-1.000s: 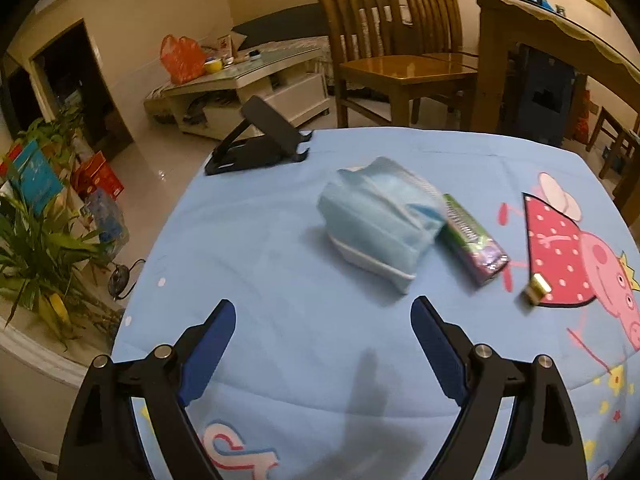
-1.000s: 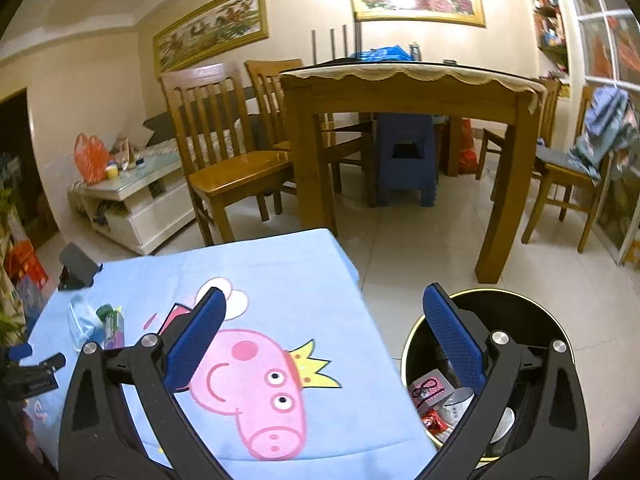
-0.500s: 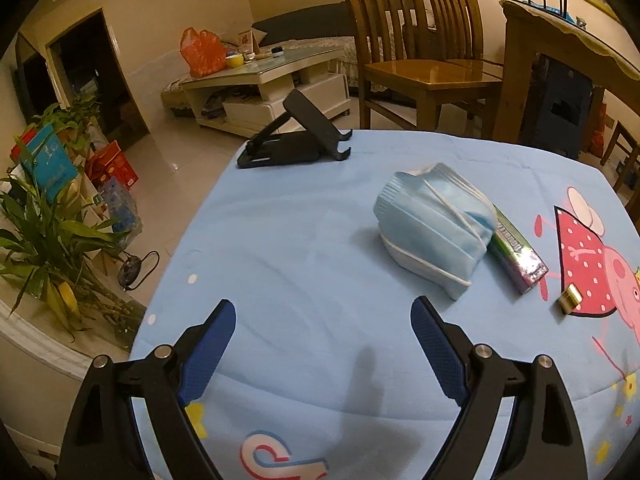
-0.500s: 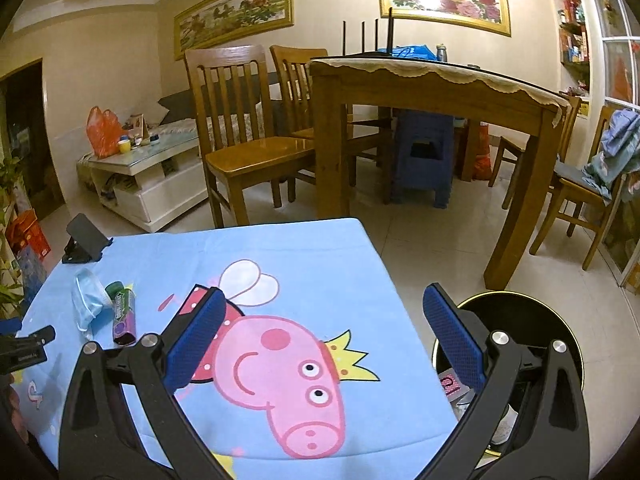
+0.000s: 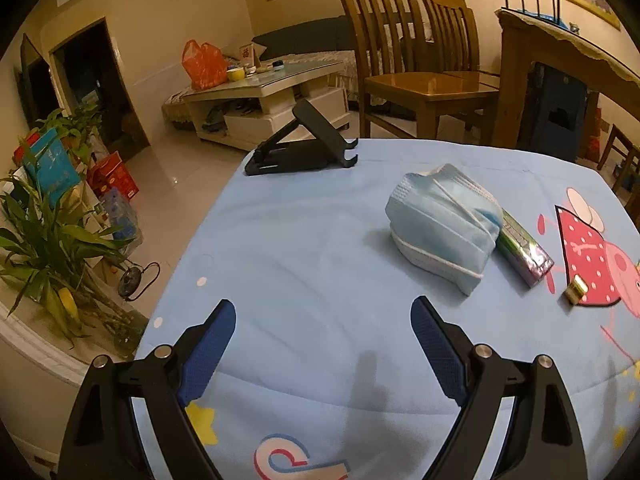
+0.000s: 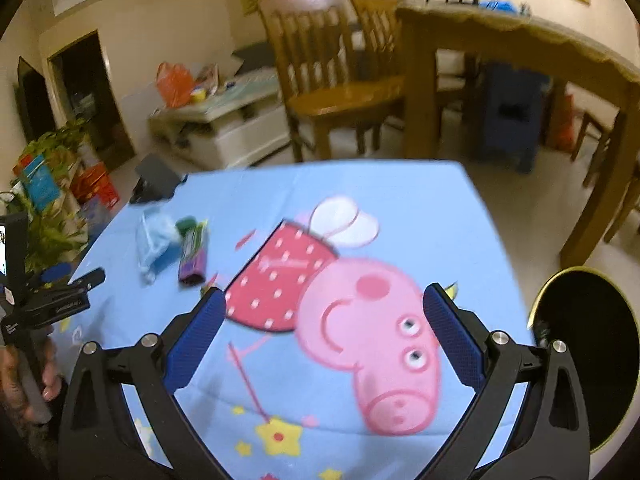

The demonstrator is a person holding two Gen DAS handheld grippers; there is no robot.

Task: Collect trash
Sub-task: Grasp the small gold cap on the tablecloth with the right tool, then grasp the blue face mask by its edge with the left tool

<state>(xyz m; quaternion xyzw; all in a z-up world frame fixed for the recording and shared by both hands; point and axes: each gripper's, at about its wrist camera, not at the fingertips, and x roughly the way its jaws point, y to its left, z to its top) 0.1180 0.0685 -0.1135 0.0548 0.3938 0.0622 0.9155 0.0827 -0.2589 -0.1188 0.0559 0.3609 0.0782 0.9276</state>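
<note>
A crumpled blue face mask (image 5: 440, 232) lies on the blue cartoon tablecloth (image 5: 304, 264), with a green and purple wrapper (image 5: 524, 252) touching its right side and a small gold piece (image 5: 575, 293) further right. My left gripper (image 5: 322, 344) is open and empty, low over the cloth, short of the mask. My right gripper (image 6: 324, 332) is open and empty above the pink pig print; the mask (image 6: 154, 240) and wrapper (image 6: 194, 256) lie far to its left. A black trash bin (image 6: 588, 352) stands on the floor at the right.
A black folding phone stand (image 5: 304, 148) sits at the cloth's far left corner. Wooden chairs (image 5: 416, 68) and a dining table (image 6: 516, 48) stand behind. Potted plants (image 5: 44, 236) are at the left. The left gripper and hand (image 6: 44, 304) show at the right wrist view's left edge.
The left gripper drew back and left, so the mask sits further right. The right gripper swung left from over the bin to over the pig print; its view is blurred.
</note>
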